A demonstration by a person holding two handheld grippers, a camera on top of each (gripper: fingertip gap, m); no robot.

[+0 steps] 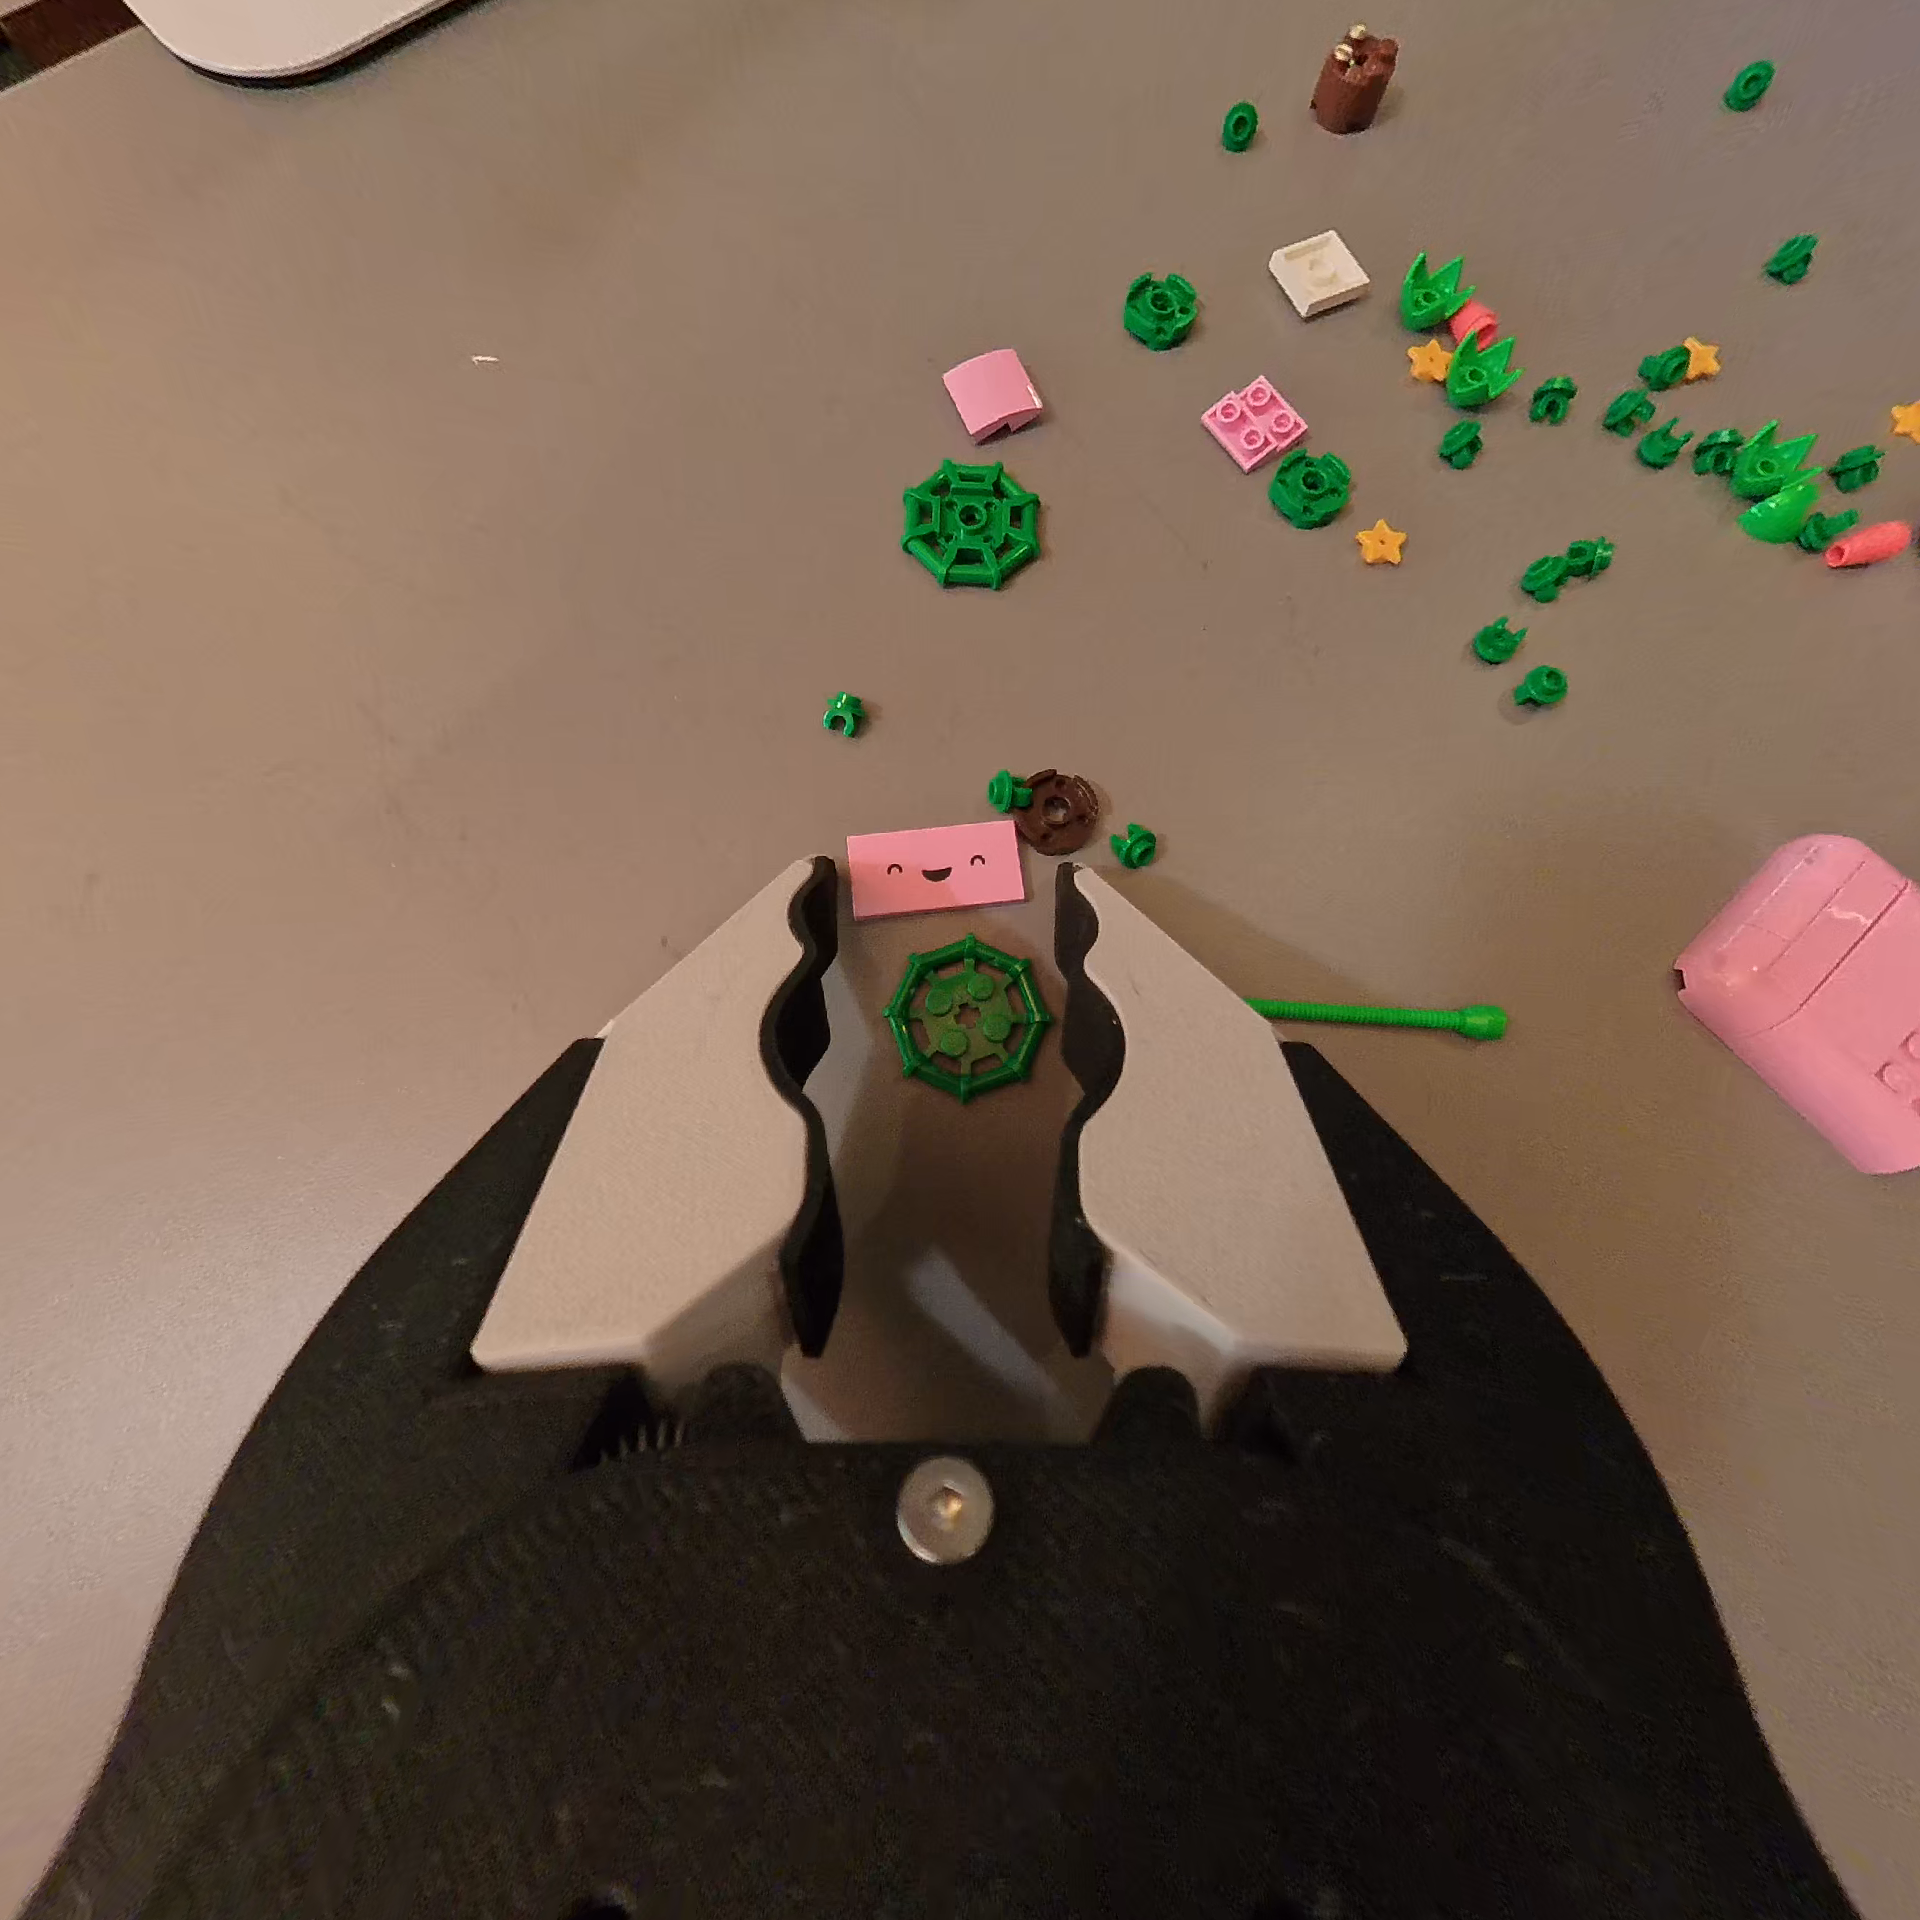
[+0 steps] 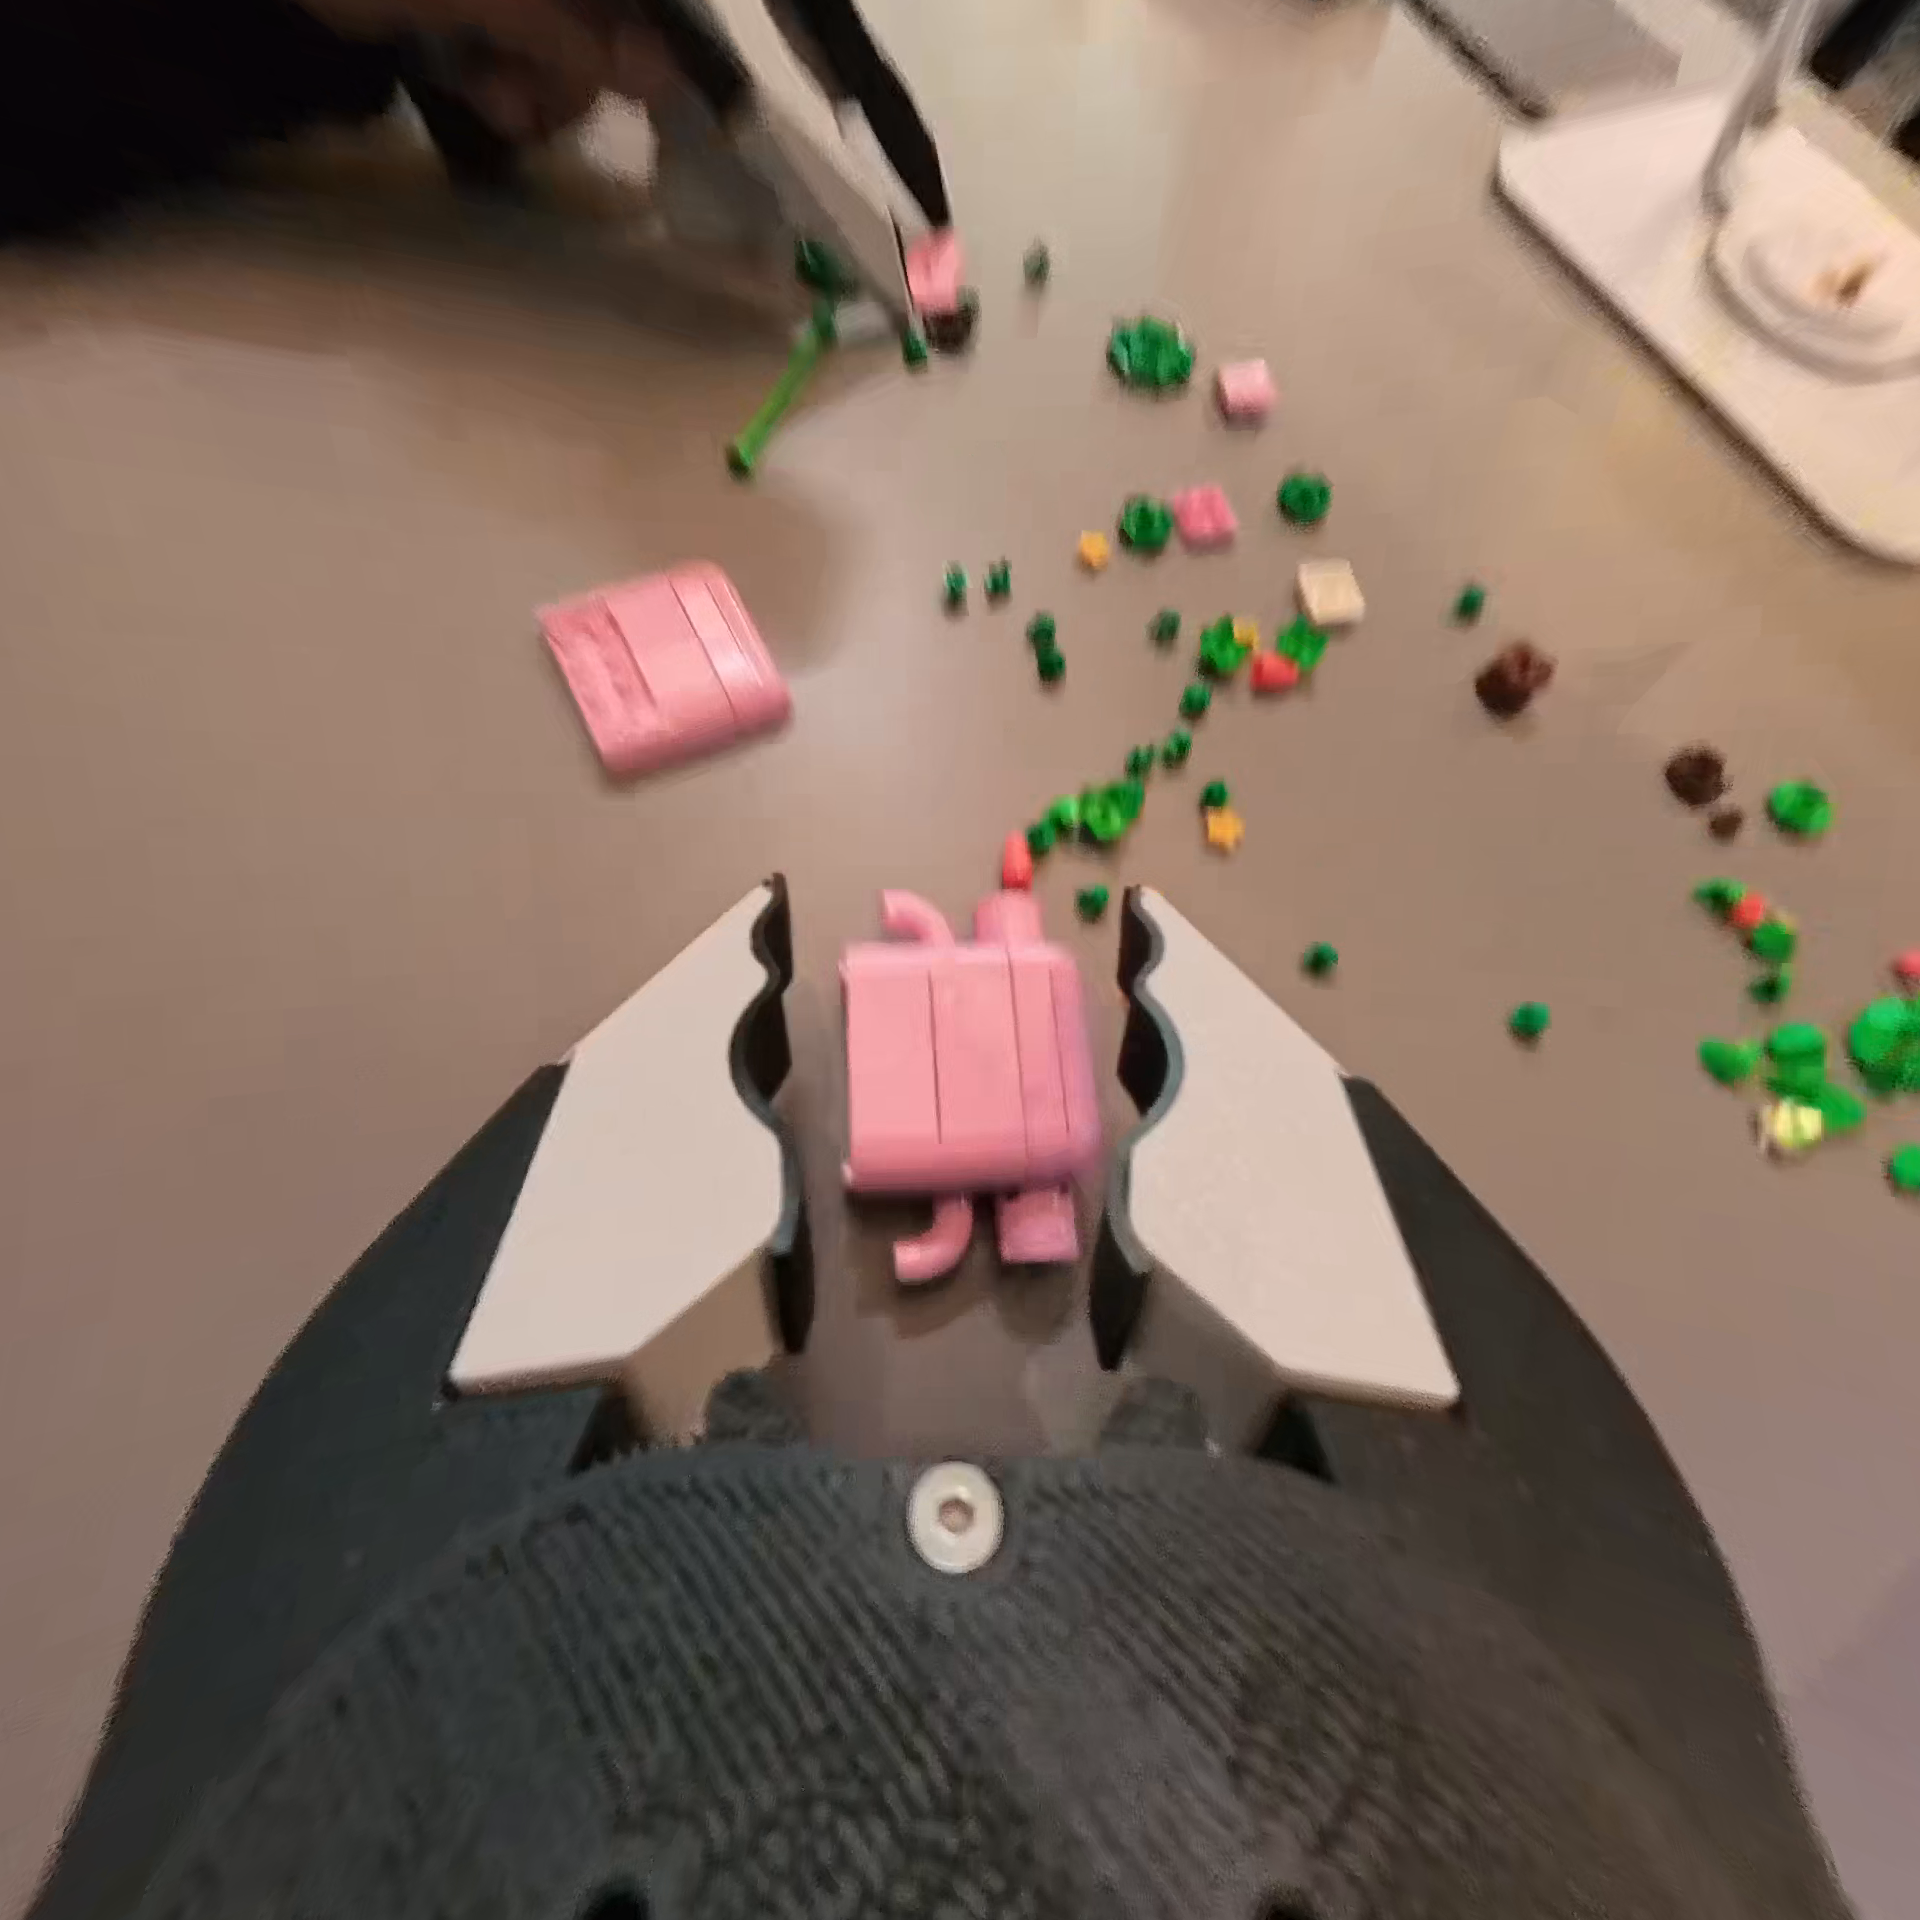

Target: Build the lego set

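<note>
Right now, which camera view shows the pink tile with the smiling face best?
The left wrist view: the pink face tile lies sharp and fully visible on the table just past the open left gripper. In the right wrist view it is only a blurred pink patch far off.

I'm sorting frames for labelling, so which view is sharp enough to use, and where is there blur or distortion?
Left wrist view: sharp, the green web wheel and pink face tile are crisp; wide-angle bending towards the edges. Right wrist view: blurred throughout, the pink block between the open right tool is soft, small green pieces smeared.
</note>
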